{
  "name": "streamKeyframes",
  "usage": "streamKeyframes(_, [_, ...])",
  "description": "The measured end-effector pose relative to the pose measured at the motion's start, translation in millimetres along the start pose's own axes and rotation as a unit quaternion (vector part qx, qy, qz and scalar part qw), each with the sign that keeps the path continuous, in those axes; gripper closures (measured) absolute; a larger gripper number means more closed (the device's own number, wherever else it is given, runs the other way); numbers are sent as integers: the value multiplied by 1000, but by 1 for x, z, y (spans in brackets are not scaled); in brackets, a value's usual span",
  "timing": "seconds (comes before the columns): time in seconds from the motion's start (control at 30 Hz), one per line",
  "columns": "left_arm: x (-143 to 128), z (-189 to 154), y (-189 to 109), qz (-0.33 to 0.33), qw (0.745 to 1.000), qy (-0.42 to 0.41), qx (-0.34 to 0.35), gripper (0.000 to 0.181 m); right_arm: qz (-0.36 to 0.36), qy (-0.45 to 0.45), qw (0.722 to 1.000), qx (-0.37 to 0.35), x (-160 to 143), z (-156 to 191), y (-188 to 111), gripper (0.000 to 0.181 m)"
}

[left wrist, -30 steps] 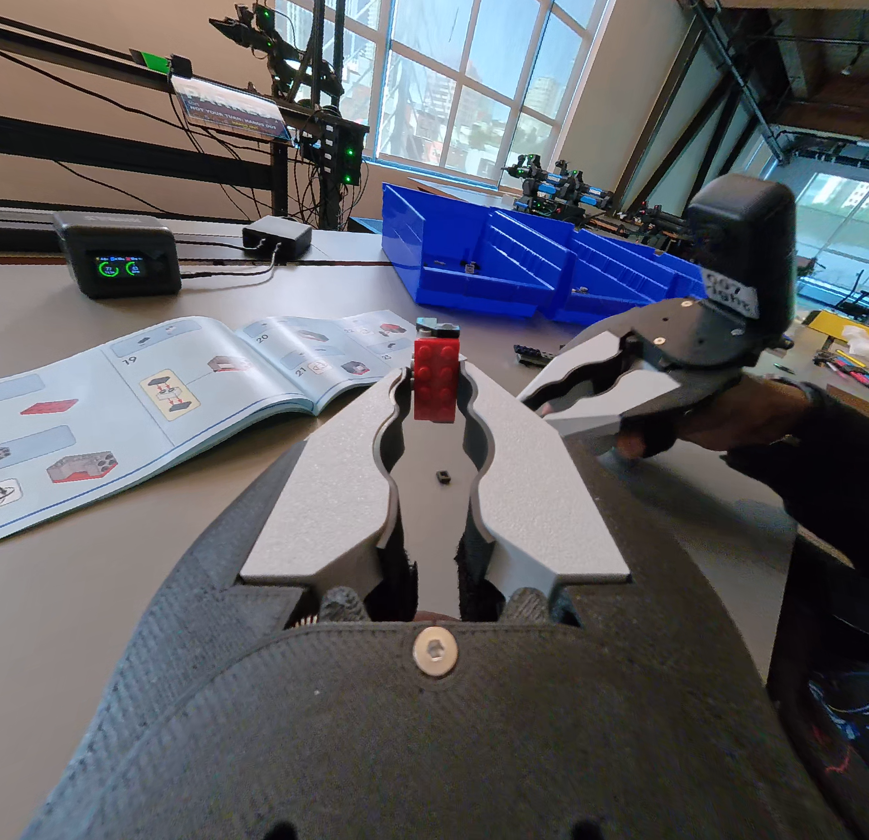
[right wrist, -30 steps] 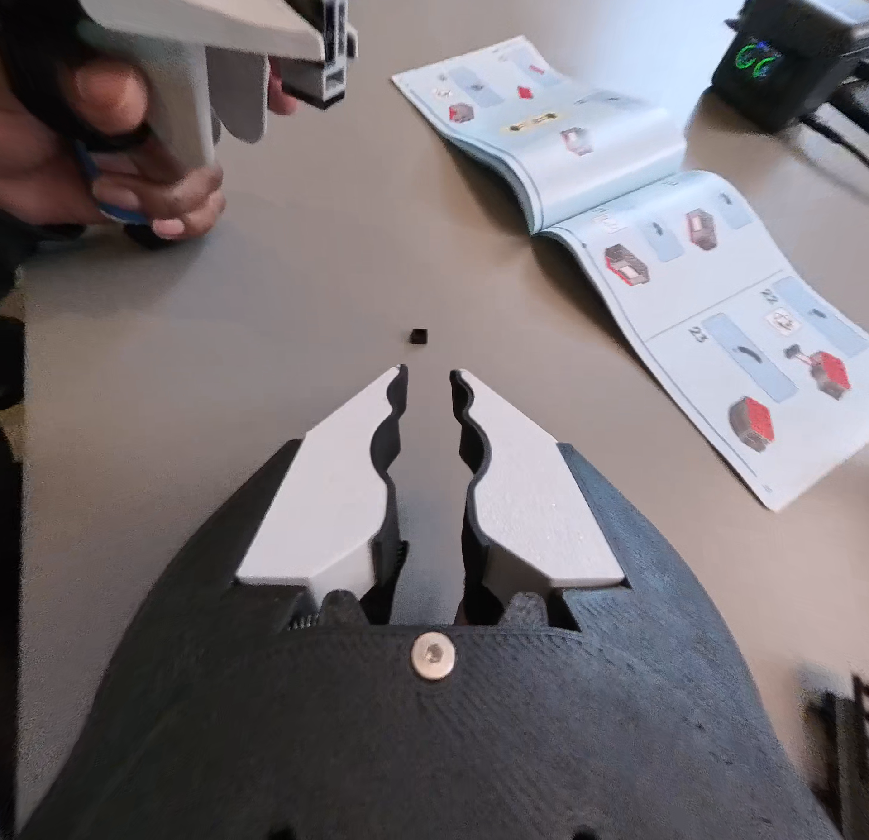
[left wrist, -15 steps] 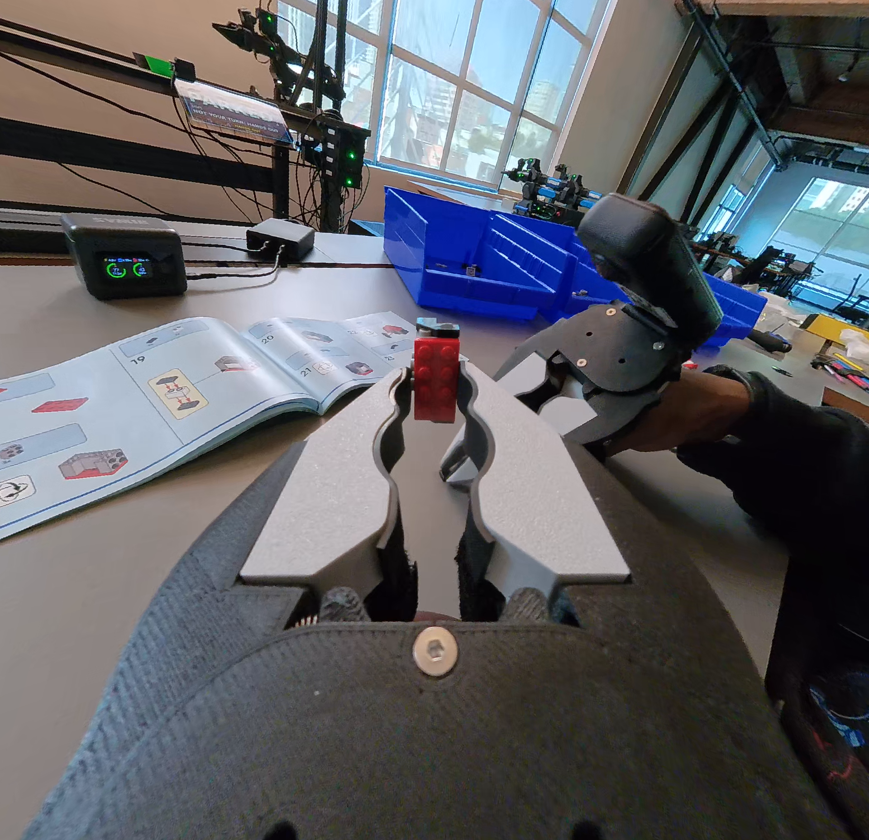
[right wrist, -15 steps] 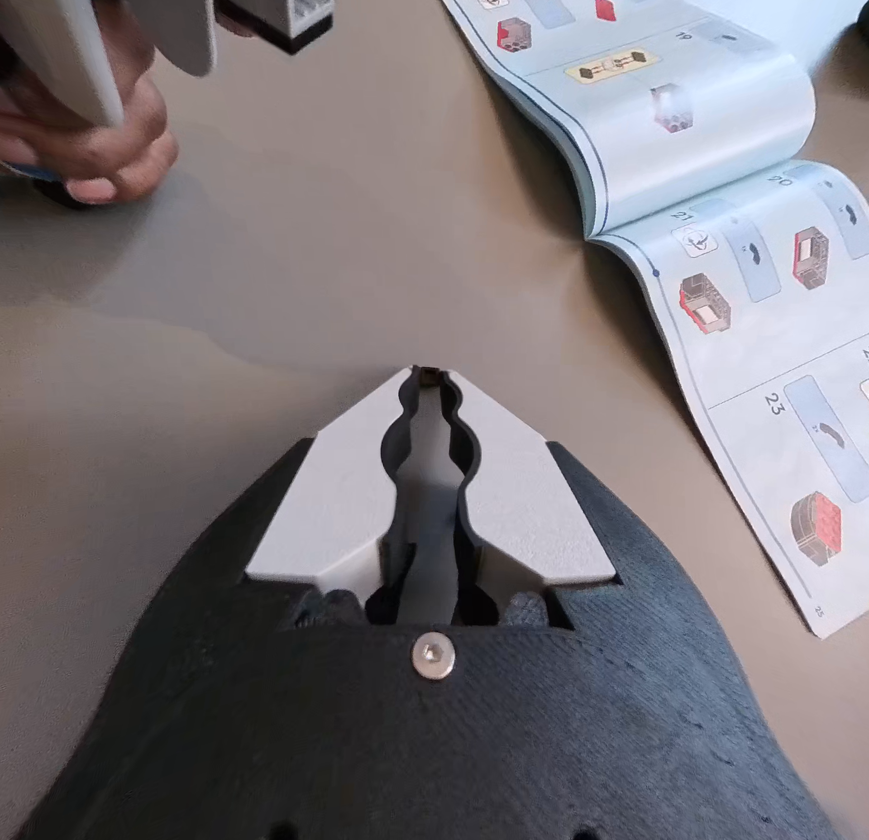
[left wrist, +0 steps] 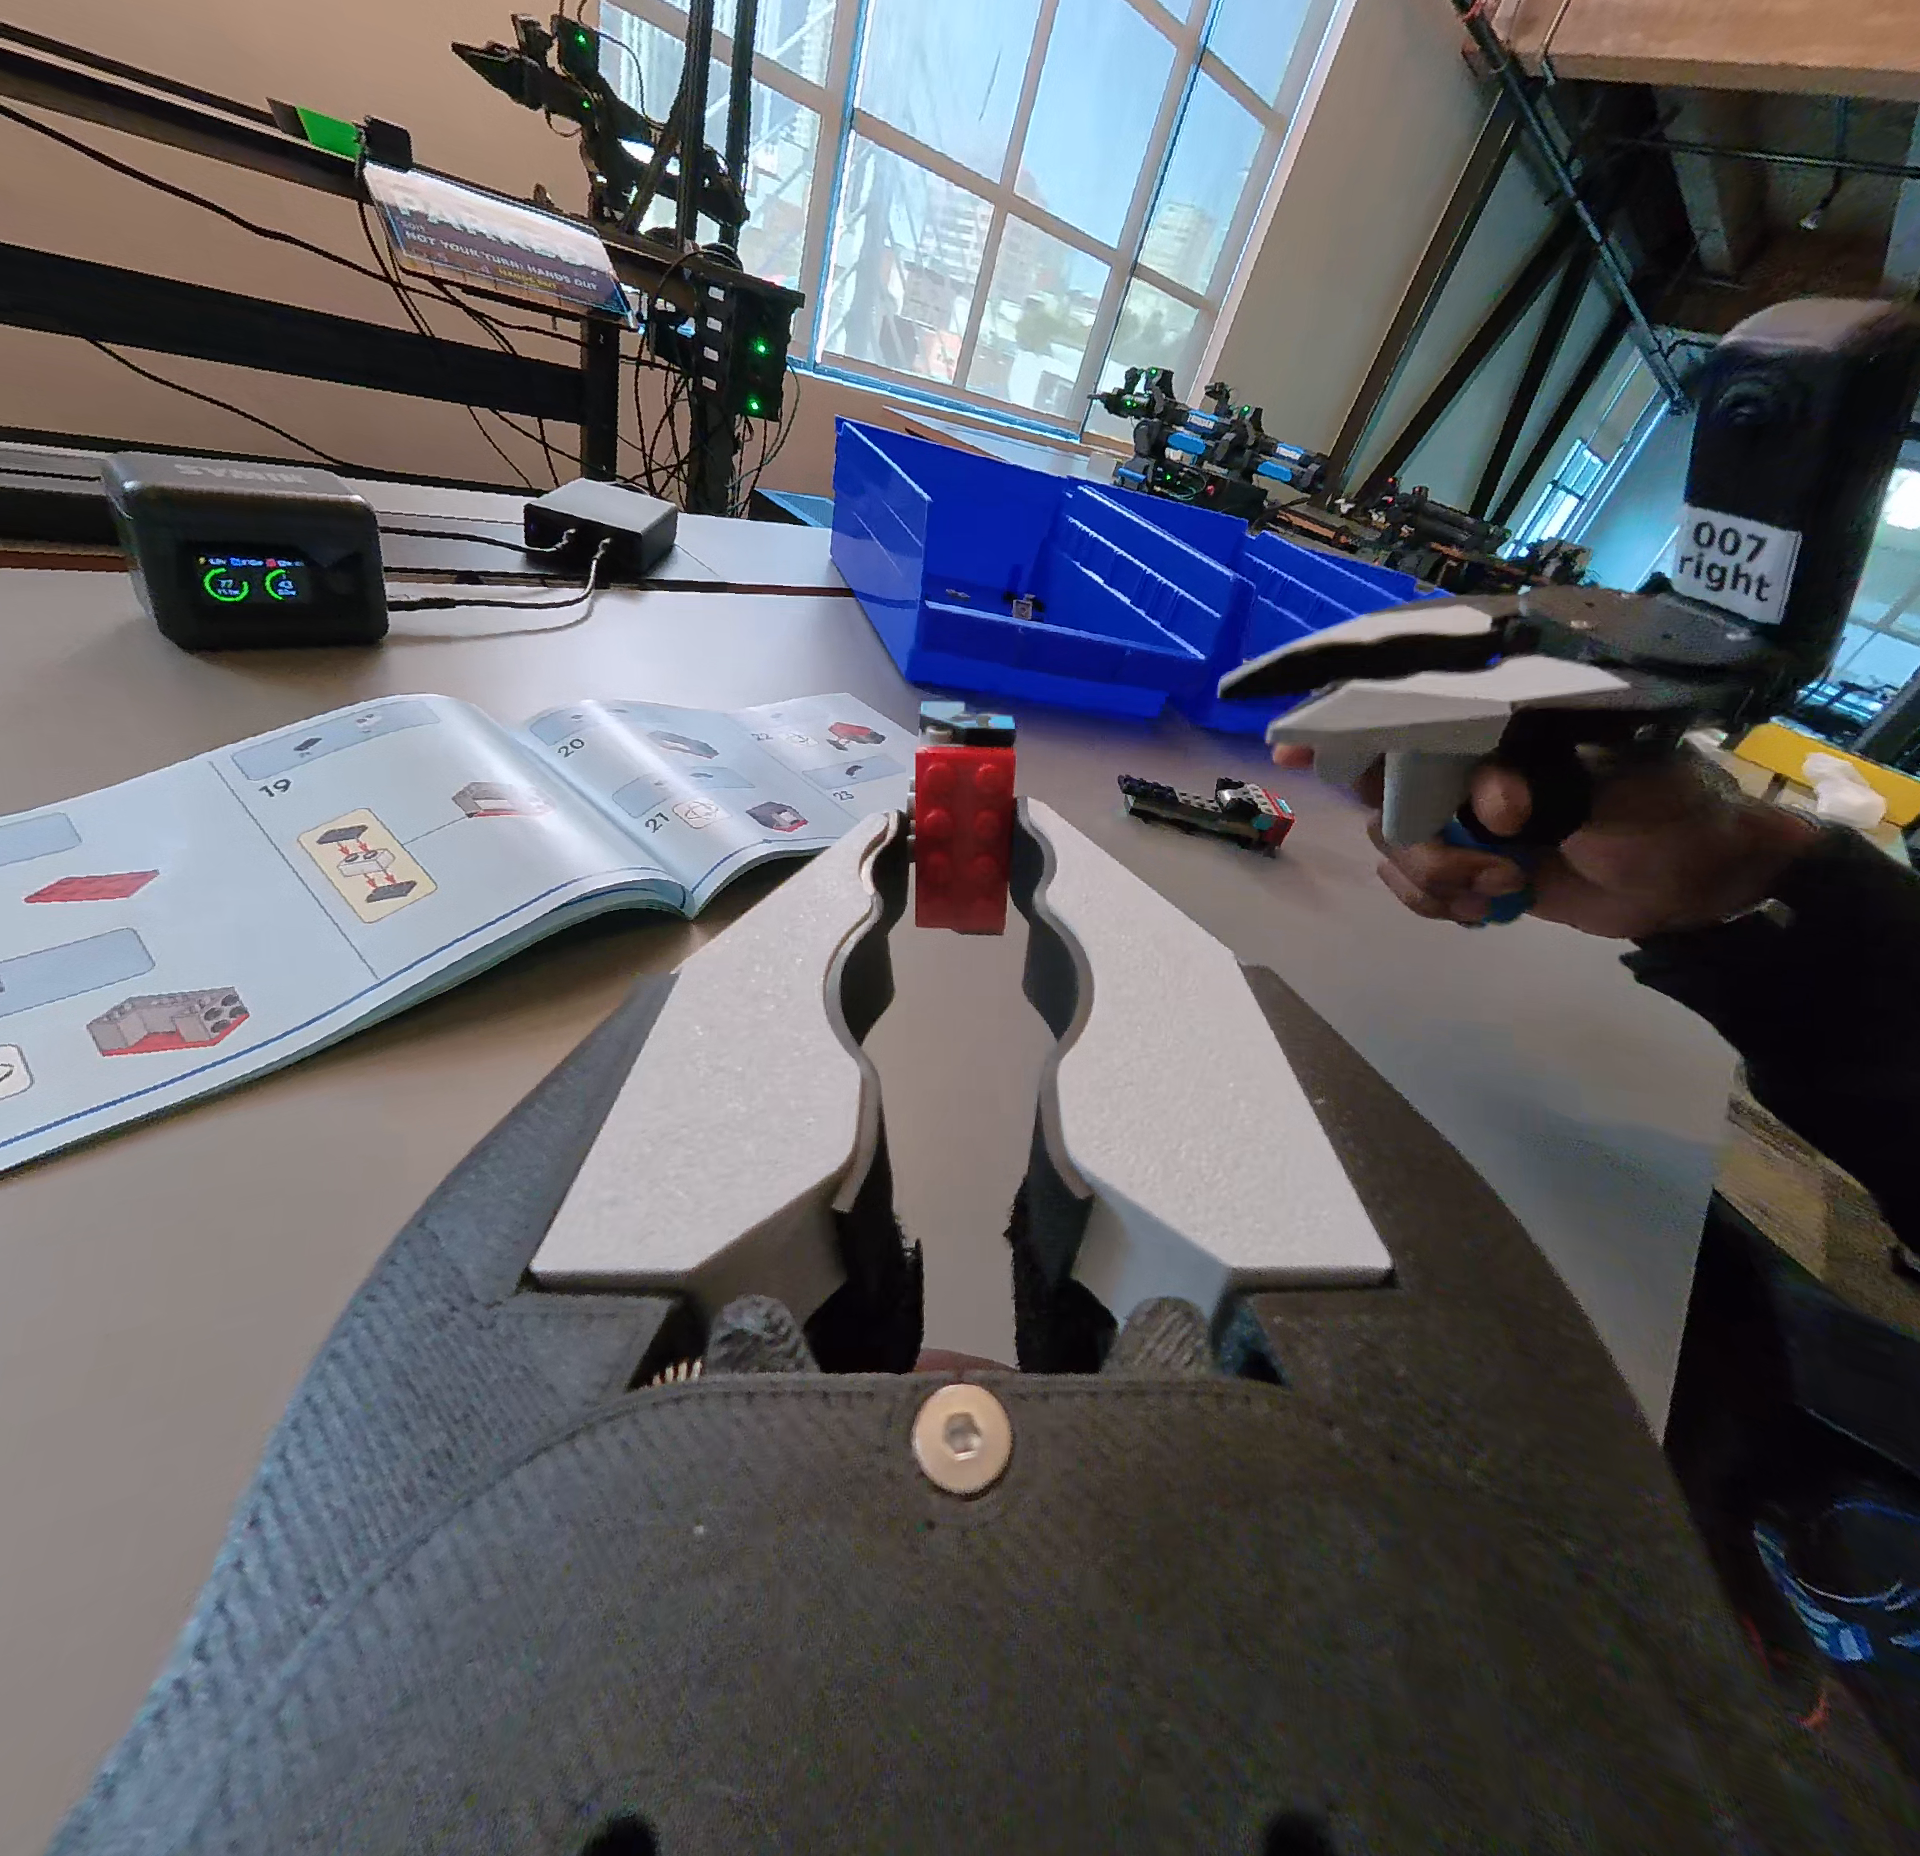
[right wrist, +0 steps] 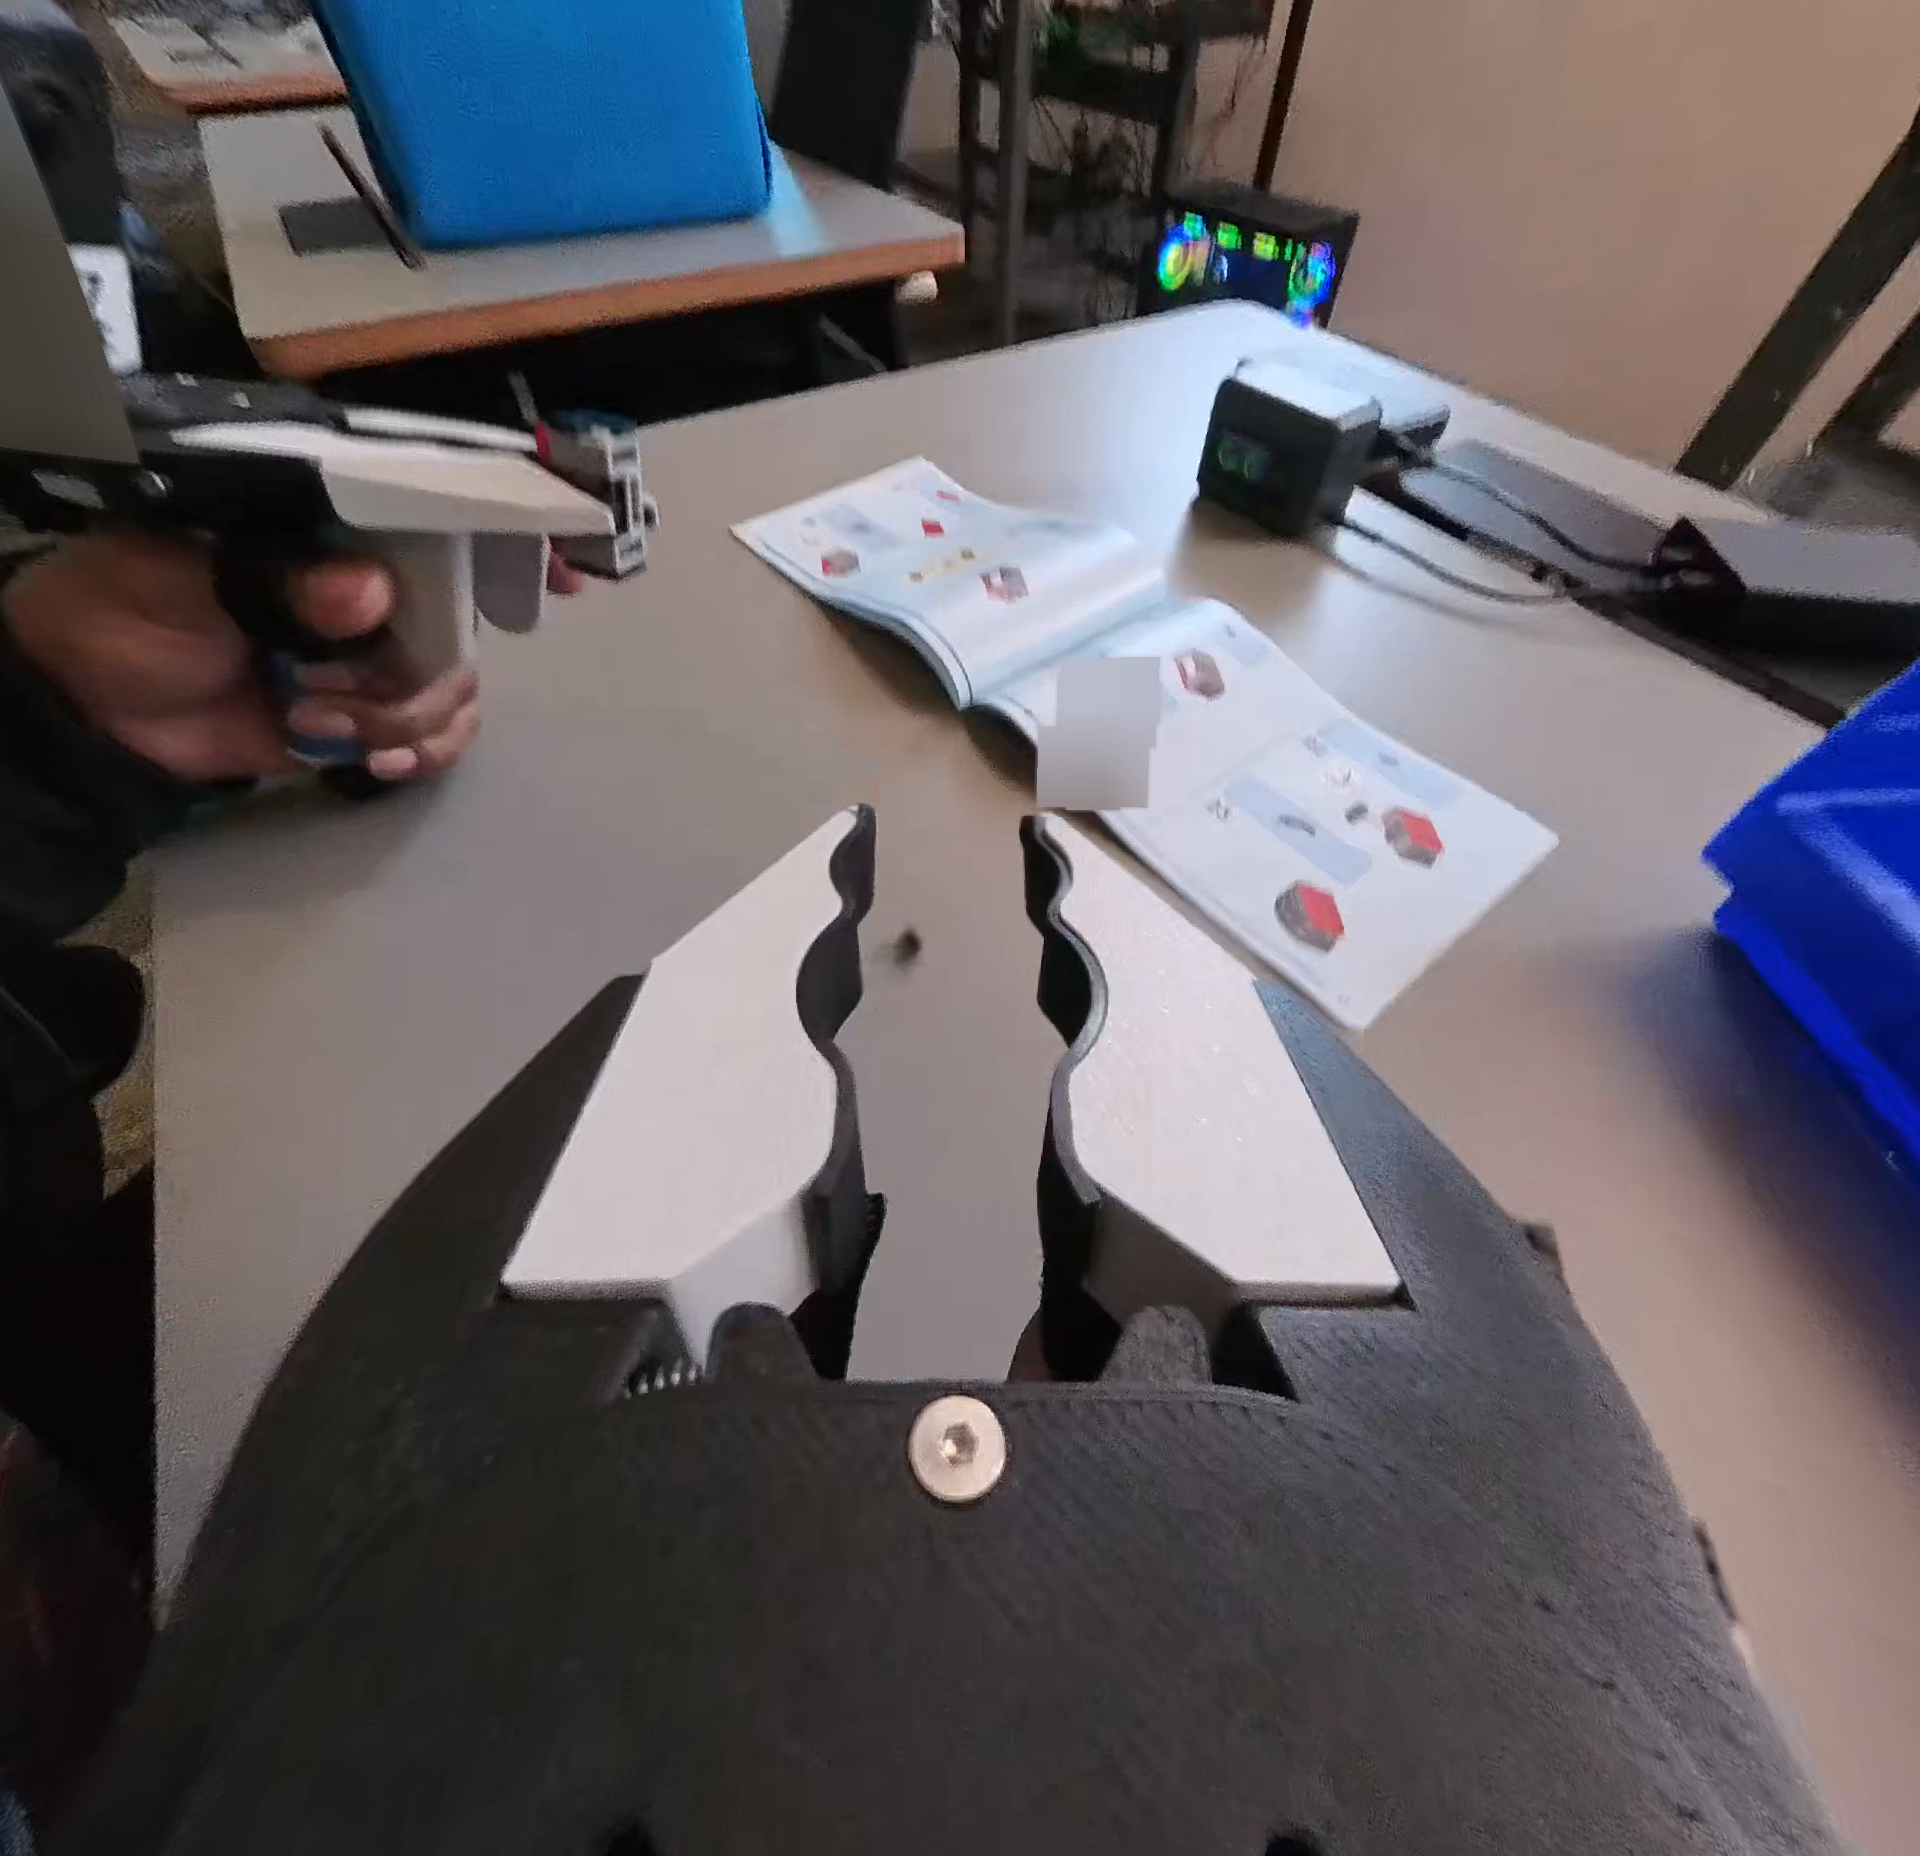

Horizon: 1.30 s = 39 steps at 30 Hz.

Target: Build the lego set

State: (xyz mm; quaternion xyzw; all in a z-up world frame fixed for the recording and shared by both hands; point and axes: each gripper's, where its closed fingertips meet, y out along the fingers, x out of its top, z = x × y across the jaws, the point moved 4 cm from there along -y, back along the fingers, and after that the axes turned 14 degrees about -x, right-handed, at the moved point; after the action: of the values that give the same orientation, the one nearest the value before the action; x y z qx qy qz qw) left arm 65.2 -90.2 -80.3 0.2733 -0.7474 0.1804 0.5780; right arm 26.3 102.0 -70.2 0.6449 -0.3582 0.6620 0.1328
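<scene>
Pinching a red studded lego block [left wrist: 962,838] capped grey-black, left gripper [left wrist: 961,850] clamps; right gripper [right wrist: 943,838] gapes empty.

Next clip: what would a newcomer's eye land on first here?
Most likely the red lego assembly clamped at the tips of the left gripper, held above the table. Next, the open instruction booklet lying to its left and the blue bins behind. The right gripper hangs open over a tiny dark piece.
</scene>
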Motion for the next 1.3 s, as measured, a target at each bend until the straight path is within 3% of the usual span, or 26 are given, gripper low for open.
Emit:
streamKeyframes(0.13, [-1, 0, 1, 2, 1000, -2, 0, 163, 58, -29, 998, -18, -29, 1, 2, 158])
streamKeyframes(0.37, [-3, -2, 4, 10, 1000, 2, -1, 163, 156, -51, 986, -8, -58, 10, 36, 159])
streamKeyframes(0.77, [-1, -3, 2, -1, 1000, -5, -15, 163, 203, -93, 975, -2, -67, 32, 63, 163])
streamKeyframes(1.3, [-2, -7, 4, 5, 1000, 1, -23, 162, 210, -98, 973, 1, -68, 33, 64, 166])
